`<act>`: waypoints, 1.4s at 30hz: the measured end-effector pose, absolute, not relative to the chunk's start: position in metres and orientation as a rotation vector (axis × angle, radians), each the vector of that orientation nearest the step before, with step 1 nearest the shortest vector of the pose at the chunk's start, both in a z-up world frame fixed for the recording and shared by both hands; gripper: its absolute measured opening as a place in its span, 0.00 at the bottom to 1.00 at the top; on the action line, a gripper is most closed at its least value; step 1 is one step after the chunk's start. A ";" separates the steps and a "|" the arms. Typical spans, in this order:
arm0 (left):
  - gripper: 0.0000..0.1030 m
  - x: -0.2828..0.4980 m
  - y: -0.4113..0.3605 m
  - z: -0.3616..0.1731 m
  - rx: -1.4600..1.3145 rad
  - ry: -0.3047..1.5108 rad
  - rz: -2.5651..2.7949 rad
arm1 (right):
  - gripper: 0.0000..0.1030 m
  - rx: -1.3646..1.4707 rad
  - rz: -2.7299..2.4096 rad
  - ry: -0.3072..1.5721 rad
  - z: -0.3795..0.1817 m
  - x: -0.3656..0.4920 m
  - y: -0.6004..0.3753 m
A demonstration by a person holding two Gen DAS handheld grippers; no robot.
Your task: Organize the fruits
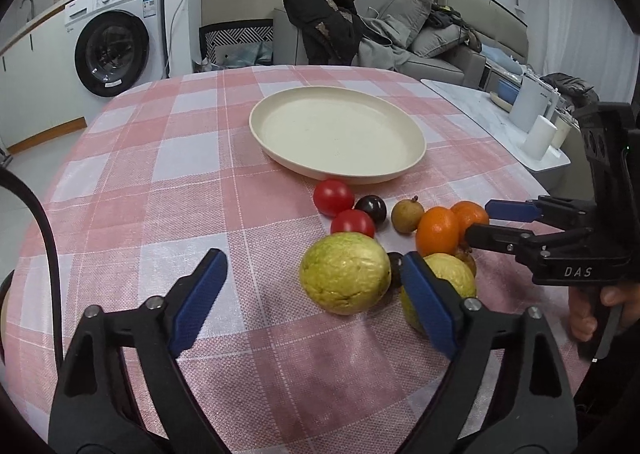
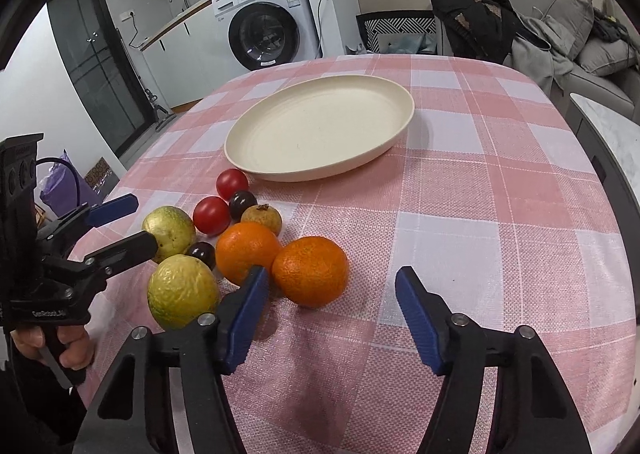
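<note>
Left wrist view | left gripper gaped around guava, untouched | right gripper gaped, empty | centre guava before squeezing gently.

Pink checked tablecloth covers the table, front-loading washing machine sits under a counter in the back, dark coat draped on a chair, grey sofa piled with cushions.
</note>
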State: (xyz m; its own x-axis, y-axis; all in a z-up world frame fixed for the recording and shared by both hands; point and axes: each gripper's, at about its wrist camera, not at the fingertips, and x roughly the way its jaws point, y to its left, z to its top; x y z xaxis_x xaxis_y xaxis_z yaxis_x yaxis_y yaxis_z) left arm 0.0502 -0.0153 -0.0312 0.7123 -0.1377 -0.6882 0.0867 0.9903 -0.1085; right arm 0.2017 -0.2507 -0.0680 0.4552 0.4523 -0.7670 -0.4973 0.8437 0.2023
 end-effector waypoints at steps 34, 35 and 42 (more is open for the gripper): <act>0.47 0.058 -0.025 -0.042 -0.103 0.828 -0.216 | 0.40 0.036 0.648 0.980 -0.074 0.210 -0.247; 0.47 0.057 -0.024 -0.041 -0.104 0.825 -0.217 | 0.39 0.033 0.648 0.977 -0.074 0.208 -0.247; 0.47 0.054 -0.022 -0.035 -0.112 0.798 -0.203 | 0.39 0.020 0.628 0.928 -0.069 0.201 -0.250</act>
State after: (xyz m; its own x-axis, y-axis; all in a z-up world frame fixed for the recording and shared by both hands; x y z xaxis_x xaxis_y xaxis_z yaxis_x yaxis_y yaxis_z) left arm 0.0535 -0.0215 -0.0349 0.6801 -0.2221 -0.6986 0.1380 0.9748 -0.1755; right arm 0.2012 -0.2502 -0.0692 0.4350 0.5128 -0.7401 -0.4963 0.8224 0.2780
